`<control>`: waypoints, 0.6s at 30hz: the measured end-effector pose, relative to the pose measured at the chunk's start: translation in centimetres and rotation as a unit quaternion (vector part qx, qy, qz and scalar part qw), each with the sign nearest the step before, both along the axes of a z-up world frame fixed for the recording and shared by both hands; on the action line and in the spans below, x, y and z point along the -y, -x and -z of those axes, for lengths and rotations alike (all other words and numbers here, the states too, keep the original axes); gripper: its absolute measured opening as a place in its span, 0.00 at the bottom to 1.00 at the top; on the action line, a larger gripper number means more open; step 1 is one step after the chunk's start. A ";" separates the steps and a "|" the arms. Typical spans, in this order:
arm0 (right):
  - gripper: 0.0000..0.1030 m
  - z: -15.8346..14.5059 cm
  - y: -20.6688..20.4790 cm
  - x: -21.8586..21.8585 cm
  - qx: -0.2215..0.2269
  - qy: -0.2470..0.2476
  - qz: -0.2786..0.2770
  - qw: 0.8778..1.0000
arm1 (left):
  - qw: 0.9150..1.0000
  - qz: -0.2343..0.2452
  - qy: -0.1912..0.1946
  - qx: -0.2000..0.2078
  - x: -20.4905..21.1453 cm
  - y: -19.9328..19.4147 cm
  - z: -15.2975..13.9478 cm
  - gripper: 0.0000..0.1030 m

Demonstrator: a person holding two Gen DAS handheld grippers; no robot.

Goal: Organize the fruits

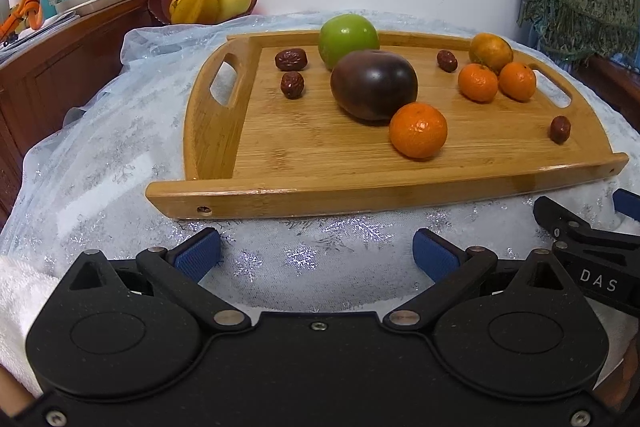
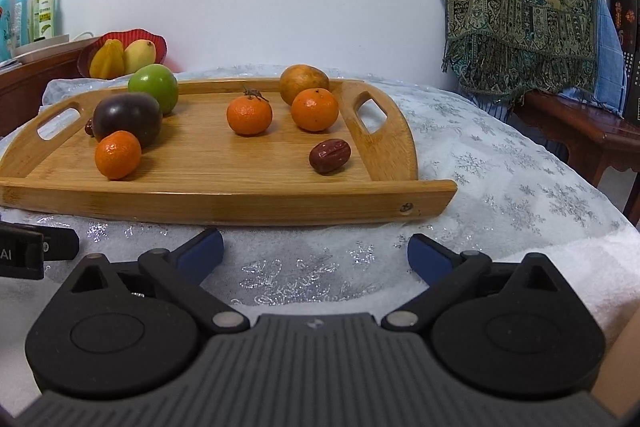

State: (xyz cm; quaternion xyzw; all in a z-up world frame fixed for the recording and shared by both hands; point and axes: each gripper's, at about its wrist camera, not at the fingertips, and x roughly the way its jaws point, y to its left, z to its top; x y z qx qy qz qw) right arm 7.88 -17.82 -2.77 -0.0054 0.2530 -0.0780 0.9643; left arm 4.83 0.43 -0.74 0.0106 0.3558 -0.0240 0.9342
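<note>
Smooth green apple [image 1: 347, 37], glossy dark plum [image 1: 374, 84], dimpled tangerines [image 1: 418, 129] and wrinkled red dates [image 1: 292, 84] lay scattered on a bamboo tray [image 1: 280, 155]. Tray sat on glittery snowflake cloth [image 1: 100, 163]. Left gripper [image 1: 316, 254] and right gripper [image 2: 315, 251] stood wide, empty, before it.

Soft, even indoor light — sharp focus, strong fisheye bending at edges
</note>
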 end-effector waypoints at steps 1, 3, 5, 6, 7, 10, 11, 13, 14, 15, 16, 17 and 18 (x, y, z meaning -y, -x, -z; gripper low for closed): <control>1.00 0.0 0.0 0.0 -0.001 0.000 0.000 1.000 | 1.000 0.000 0.001 0.000 0.0 0.0 0.0 1.00; 1.00 0.1 -0.1 0.0 -0.003 -0.001 0.000 1.000 | 1.000 -0.001 0.003 -0.001 -0.1 -0.1 0.0 1.00; 1.00 0.1 -0.1 0.0 -0.005 -0.002 -0.001 1.000 | 1.000 -0.001 0.003 -0.002 -0.1 -0.1 0.0 1.00; 1.00 0.1 -0.2 0.1 -0.005 -0.003 -0.001 1.000 | 1.000 -0.001 0.002 -0.002 -0.1 -0.1 0.1 1.00; 1.00 0.1 -0.2 0.1 -0.005 -0.003 -0.001 1.000 | 1.000 0.000 0.001 -0.002 -0.1 -0.2 0.1 1.00; 1.00 0.2 -0.1 0.0 -0.004 0.001 -0.001 1.000 | 1.000 -0.001 -0.001 -0.002 0.0 -0.2 0.1 1.00; 1.00 0.2 -0.1 0.0 -0.004 0.001 -0.001 1.000 | 1.000 -0.002 0.000 -0.003 0.0 -0.2 0.1 1.00; 1.00 0.3 -0.1 0.0 -0.003 0.001 -0.001 1.000 | 1.000 -0.004 -0.001 -0.003 0.0 -0.3 0.1 1.00; 1.00 0.3 -0.1 -0.1 -0.003 0.001 -0.001 1.000 | 1.000 -0.004 -0.001 -0.003 0.0 -0.3 0.1 1.00; 1.00 0.3 -0.1 -0.1 -0.003 0.002 -0.001 1.000 | 1.000 -0.005 -0.002 -0.003 0.0 -0.4 0.2 1.00; 1.00 0.3 -0.1 -0.1 -0.003 0.002 -0.001 1.000 | 1.000 -0.005 -0.001 -0.003 0.0 -0.4 0.2 1.00; 1.00 0.3 -0.1 -0.1 -0.003 0.002 -0.001 1.000 | 1.000 -0.006 -0.001 -0.003 0.0 -0.4 0.2 1.00; 1.00 0.3 -0.1 -0.1 -0.003 0.002 -0.001 1.000 | 1.000 -0.006 -0.001 -0.003 0.0 -0.4 0.1 1.00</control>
